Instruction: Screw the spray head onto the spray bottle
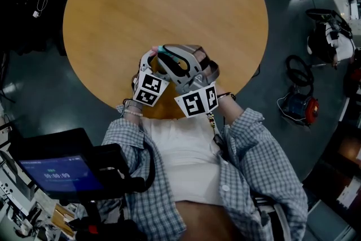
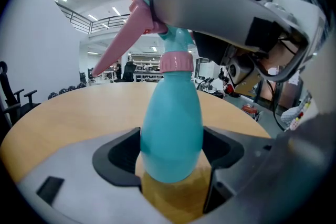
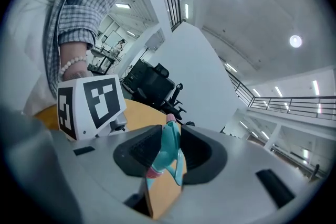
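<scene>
A teal spray bottle (image 2: 170,128) stands upright between the jaws of my left gripper (image 2: 170,150), which is shut on its lower body. Its pink collar (image 2: 176,62) sits at the neck, with the teal and pink spray head (image 2: 137,14) above it. My right gripper (image 2: 163,5) comes in from the upper right and is shut on that head. In the right gripper view the spray head (image 3: 169,150) is pinched between the pads of the right gripper (image 3: 169,155). Both grippers, left (image 1: 153,65) and right (image 1: 181,65), meet over the near edge of the round wooden table (image 1: 163,3).
The left gripper's marker cube (image 3: 89,105) sits close beside the right jaws. Around the table, cables and a red and blue device (image 1: 299,107) lie on the dark floor. A screen on a stand (image 1: 56,169) is at the lower left. Office chairs (image 2: 13,102) stand beyond the table.
</scene>
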Demonstrator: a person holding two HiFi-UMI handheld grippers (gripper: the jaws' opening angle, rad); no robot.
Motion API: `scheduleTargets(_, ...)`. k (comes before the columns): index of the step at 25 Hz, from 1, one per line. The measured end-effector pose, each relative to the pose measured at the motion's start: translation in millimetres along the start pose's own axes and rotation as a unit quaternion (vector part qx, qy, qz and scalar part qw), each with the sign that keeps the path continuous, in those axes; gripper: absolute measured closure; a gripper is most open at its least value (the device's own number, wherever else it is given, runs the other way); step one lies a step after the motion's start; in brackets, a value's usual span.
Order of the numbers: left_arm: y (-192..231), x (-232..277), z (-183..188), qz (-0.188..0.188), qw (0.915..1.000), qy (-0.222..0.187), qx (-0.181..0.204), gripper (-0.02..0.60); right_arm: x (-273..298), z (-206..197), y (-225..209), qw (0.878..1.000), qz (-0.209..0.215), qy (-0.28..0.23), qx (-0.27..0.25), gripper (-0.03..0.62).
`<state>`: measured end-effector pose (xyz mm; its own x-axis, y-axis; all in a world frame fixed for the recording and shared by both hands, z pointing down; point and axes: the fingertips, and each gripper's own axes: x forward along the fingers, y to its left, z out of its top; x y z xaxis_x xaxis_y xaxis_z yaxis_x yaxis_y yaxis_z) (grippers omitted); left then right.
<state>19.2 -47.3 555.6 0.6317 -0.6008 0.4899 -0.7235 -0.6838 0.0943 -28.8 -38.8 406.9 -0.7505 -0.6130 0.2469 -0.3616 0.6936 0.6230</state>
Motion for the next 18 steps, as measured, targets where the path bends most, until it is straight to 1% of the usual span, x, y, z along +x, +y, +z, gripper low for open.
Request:
scheduleTargets(4, -1, 0, -1, -0.001, 1.0000, 0.000, 0.001, 0.207, -5, 1, 4, 1.000, 0.003, -0.003, -0.006, 0.490)
scheduleTargets(11, 0, 0, -1, -0.002, 1.0000, -0.001, -0.001, 0.207, -15, 1, 6, 1.000, 0.006, -0.004, 0.003, 0.491)
scheduleTargets(13, 1, -1, -1, -0.003, 1.0000, -0.002, -0.002, 0.207, -15, 1, 9, 1.000, 0.007, -0.003, -0.002, 0.491)
scheduleTargets(18, 1, -1, -1, -0.002, 1.0000, -0.001, -0.002, 0.207, -9, 1, 7, 1.000, 0.006, 0.006, 0.005, 0.491)
